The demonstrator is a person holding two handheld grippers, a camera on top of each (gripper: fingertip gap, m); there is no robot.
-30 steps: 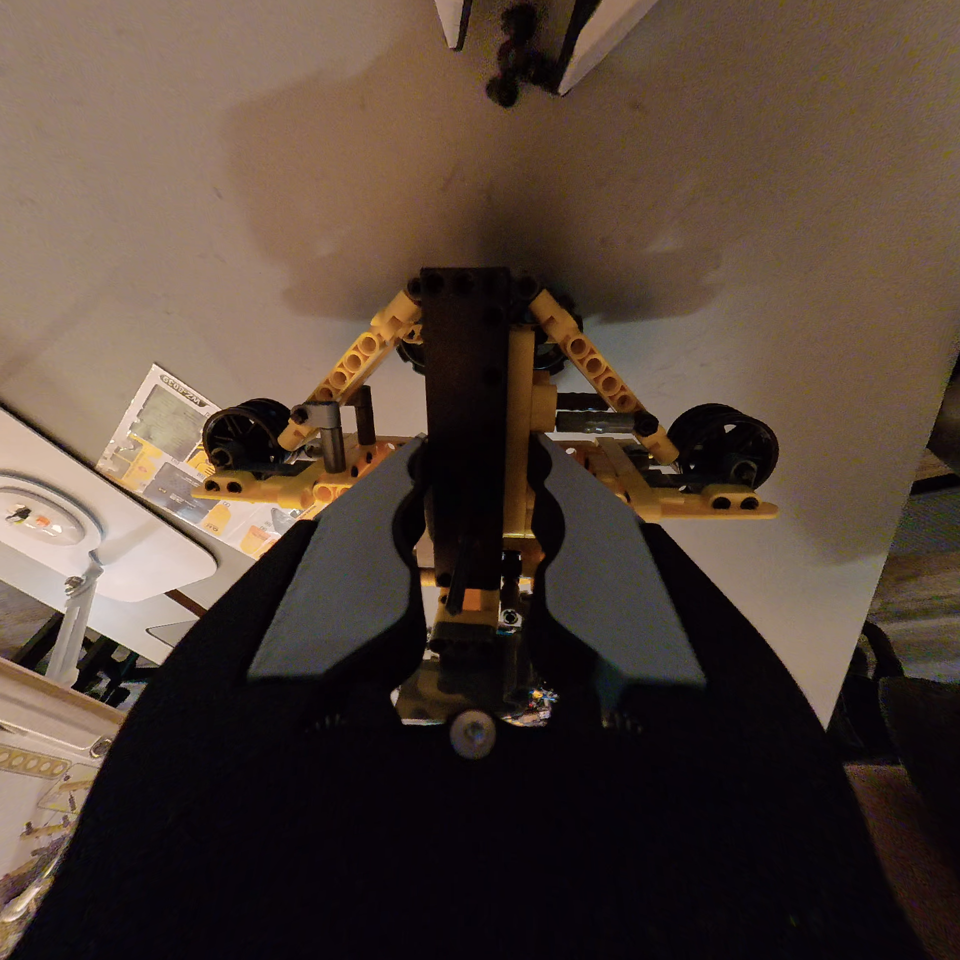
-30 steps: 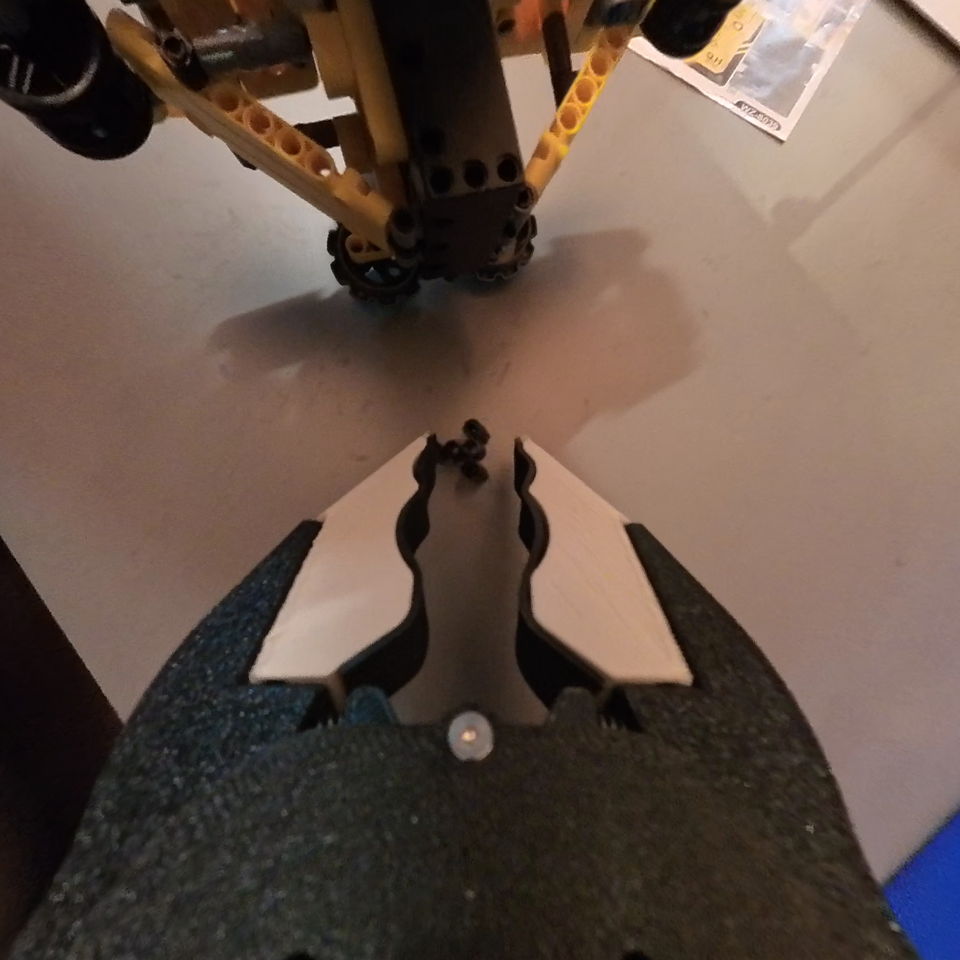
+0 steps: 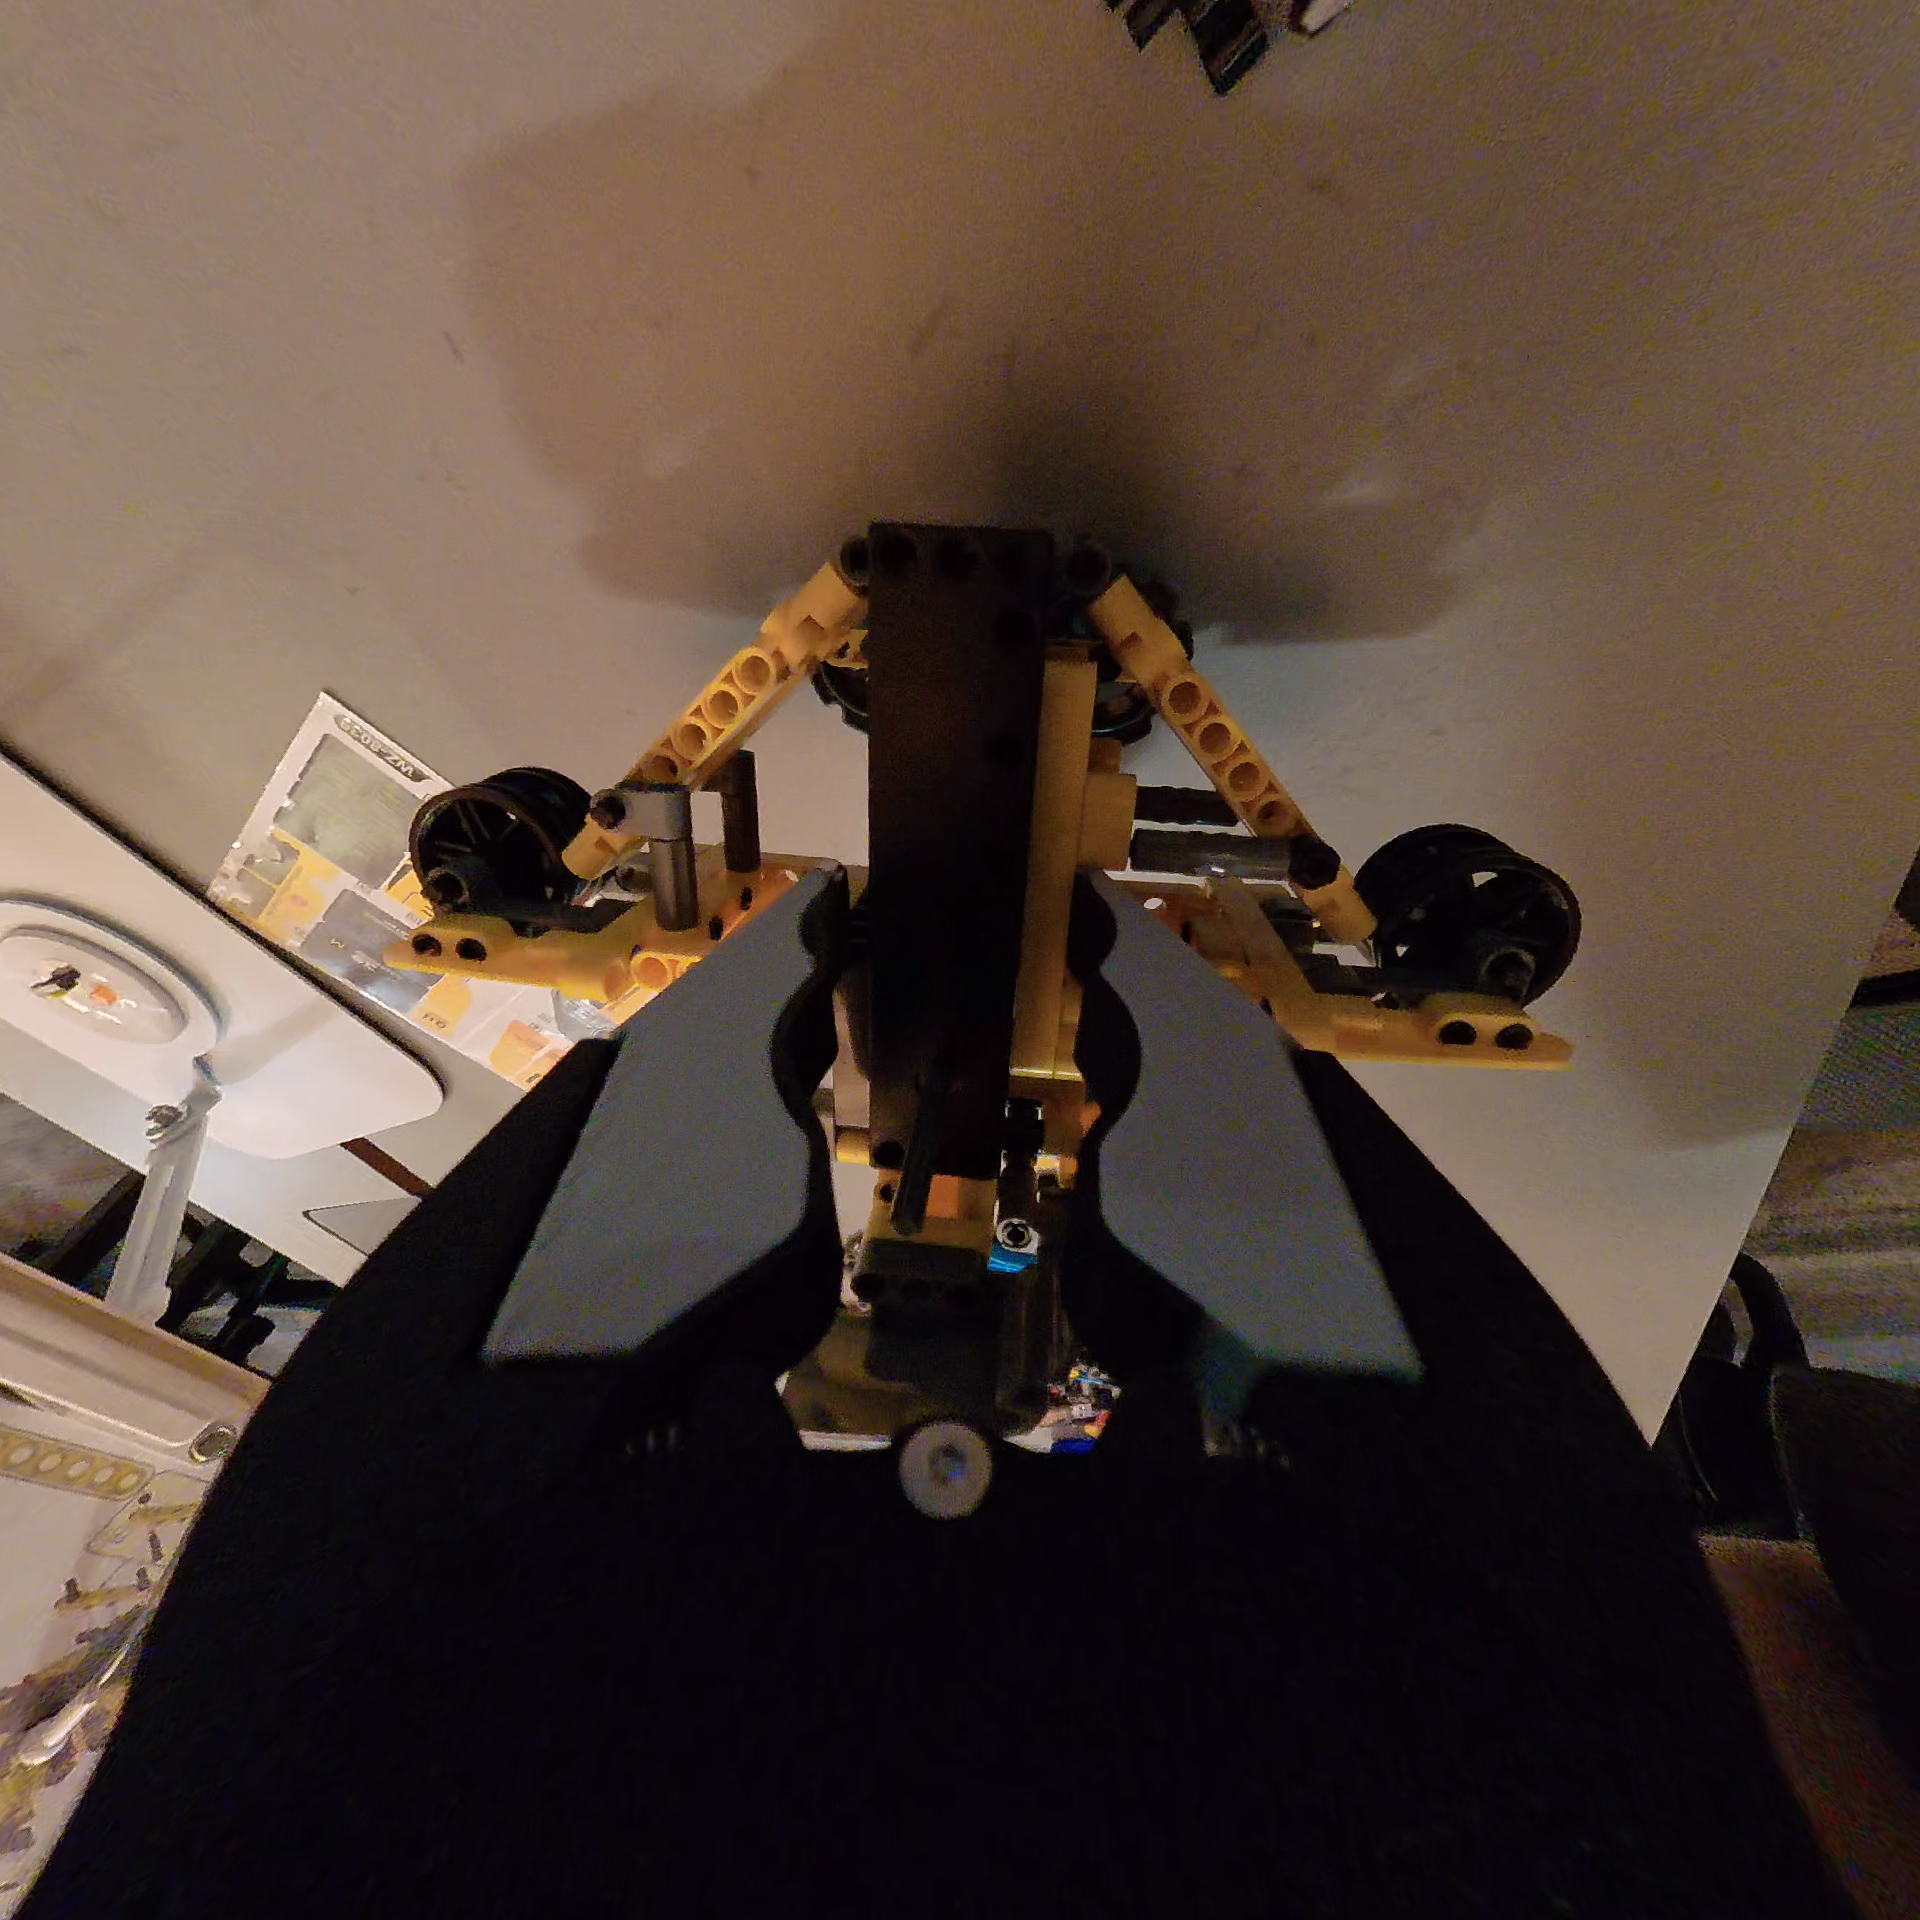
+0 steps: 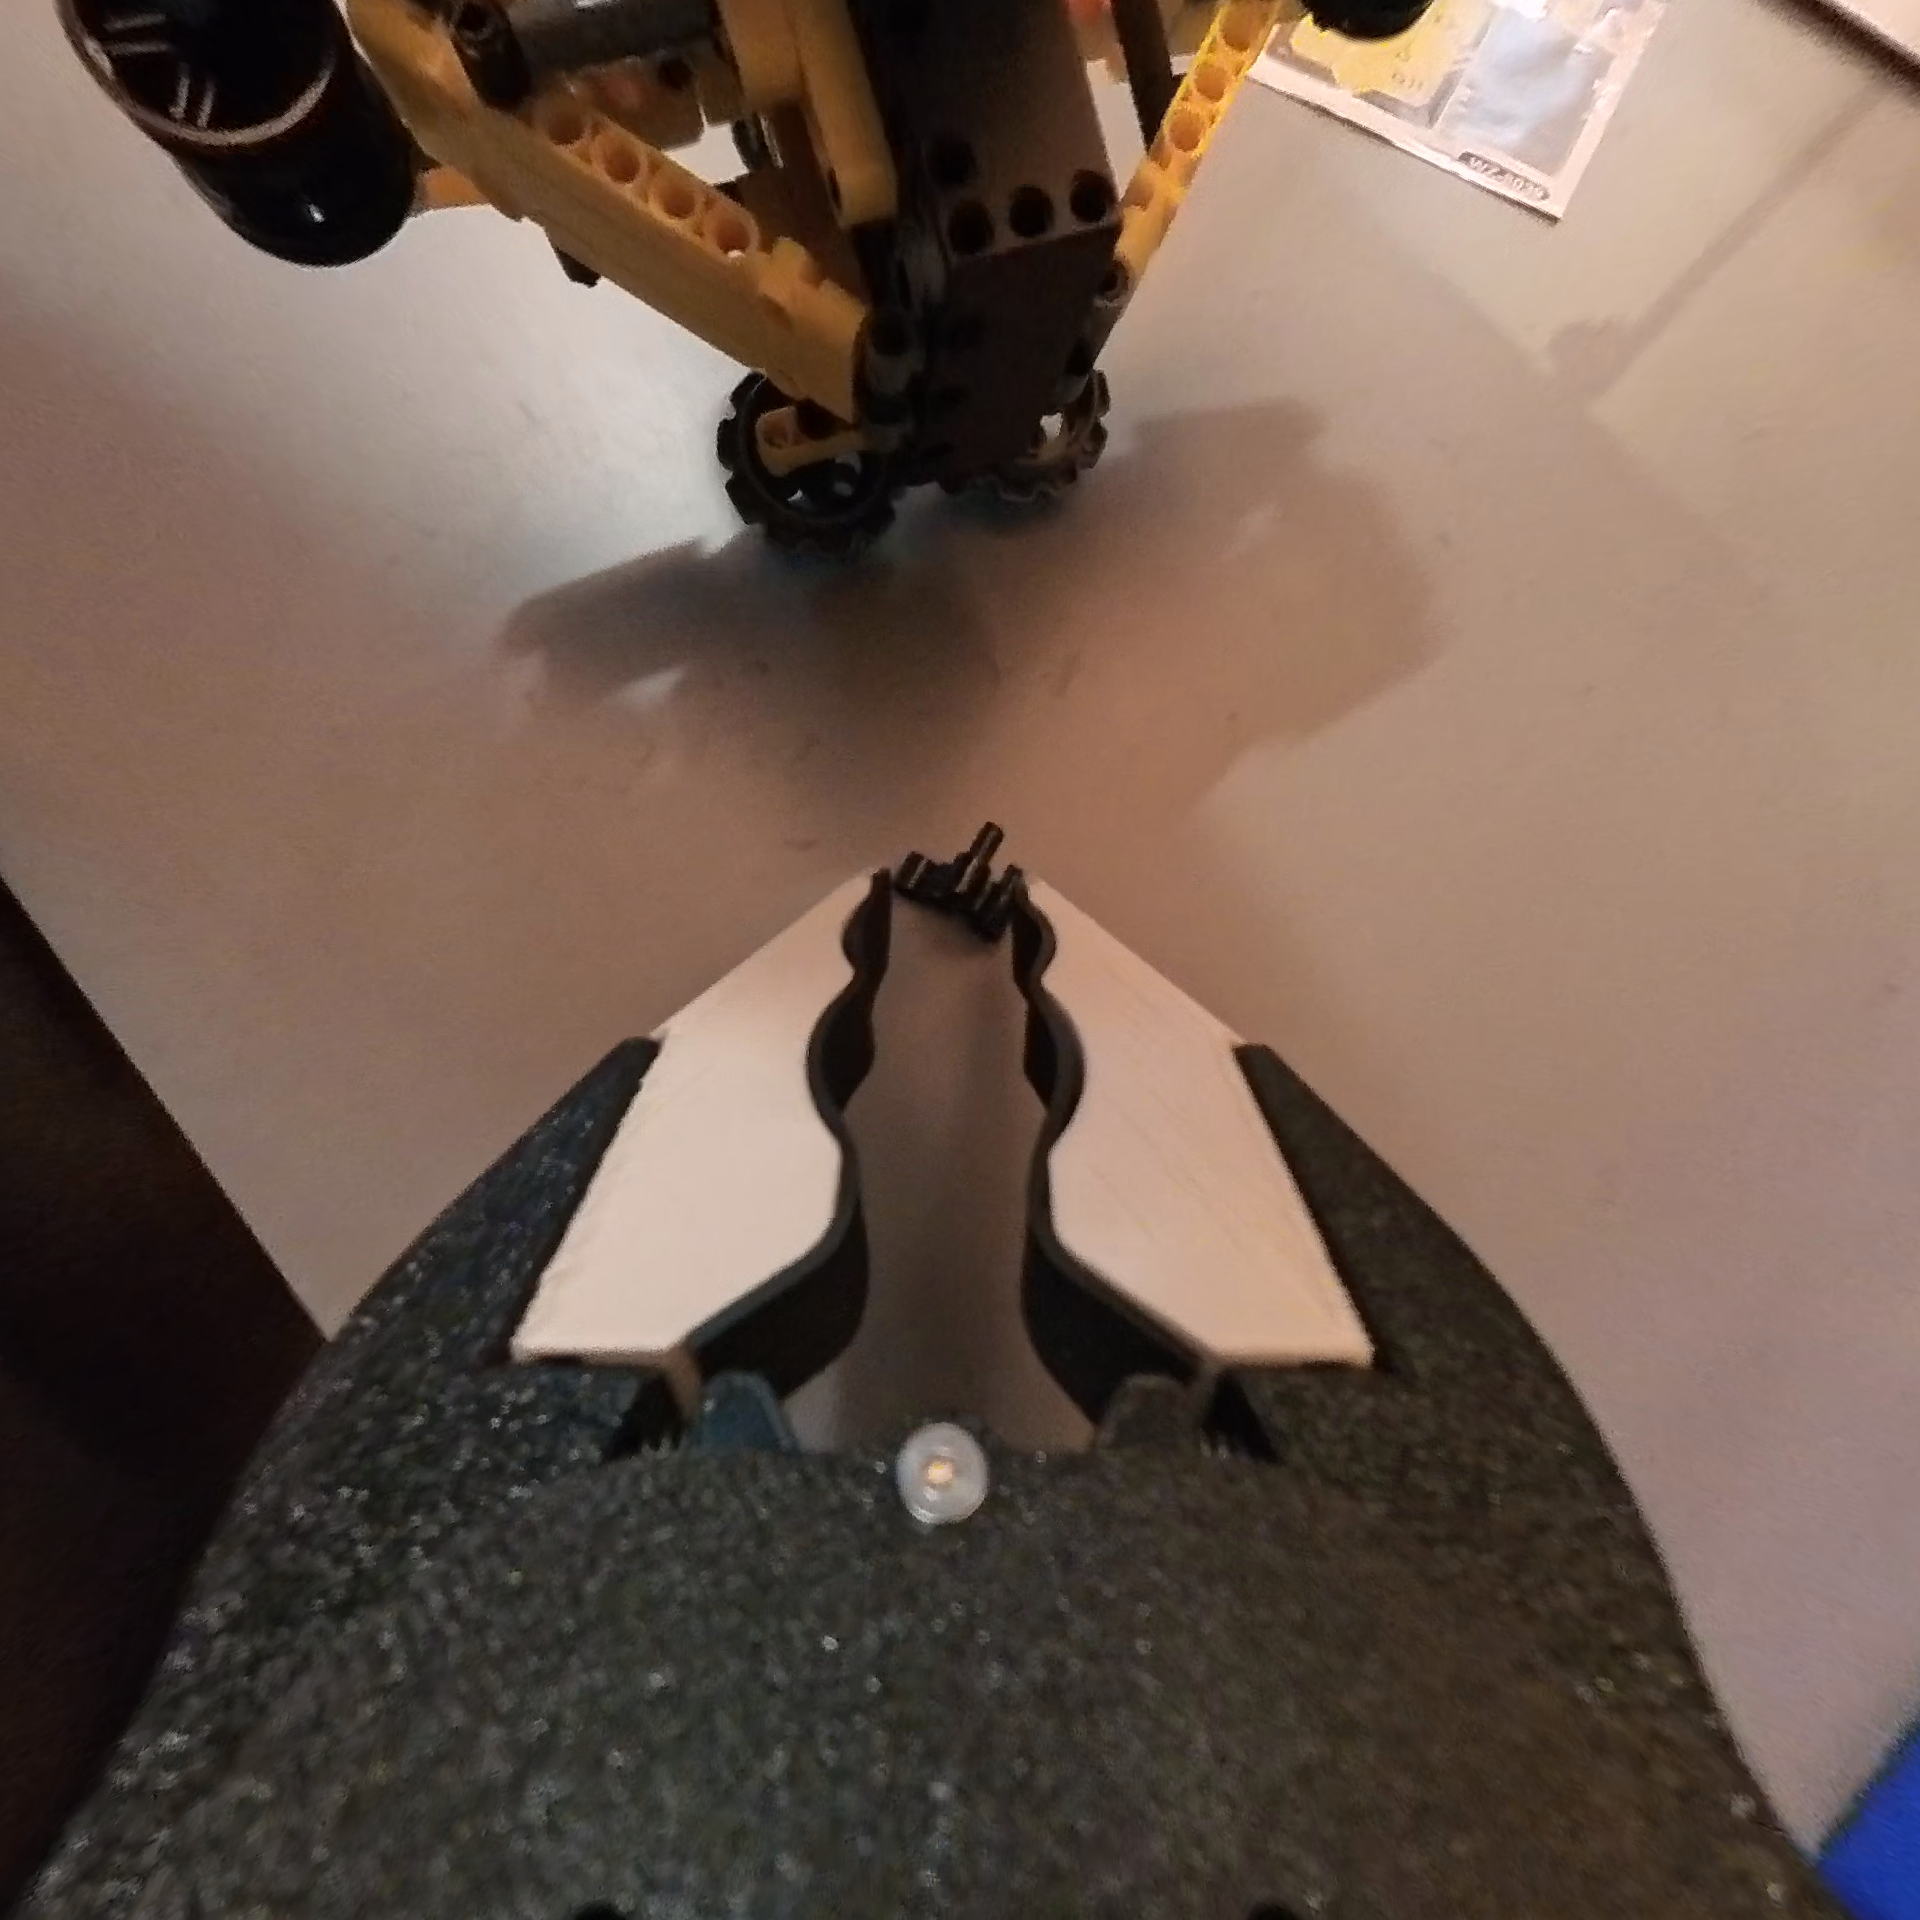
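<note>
My left gripper [image 3: 961, 894] is shut on a yellow and black toy-brick vehicle model [image 3: 956, 790], clamping its dark central beam and holding it nose-down on the white table [image 3: 520, 312]. The model has black wheels [image 3: 499, 831] on both sides. In the right wrist view the same model [image 4: 852, 229] stands at the top, its small toothed wheels [image 4: 805, 483] touching the table. My right gripper [image 4: 954, 883] is shut on a small black connector piece [image 4: 961, 883] at its fingertips, a short way in front of the model.
A printed instruction sheet [image 3: 353, 831] lies on the table left of the model; it also shows in the right wrist view [image 4: 1475, 94]. A white tray with small parts [image 3: 104, 997] sits at the left. The table edge [image 3: 1766, 1143] runs down the right. Some 15 cm of space lies between my two pairs of fingers.
The right gripper with the black piece has moved closer to the model, and the piece has turned a little in its fingertips. In the left view the right gripper has slid towards the upper right corner.
</note>
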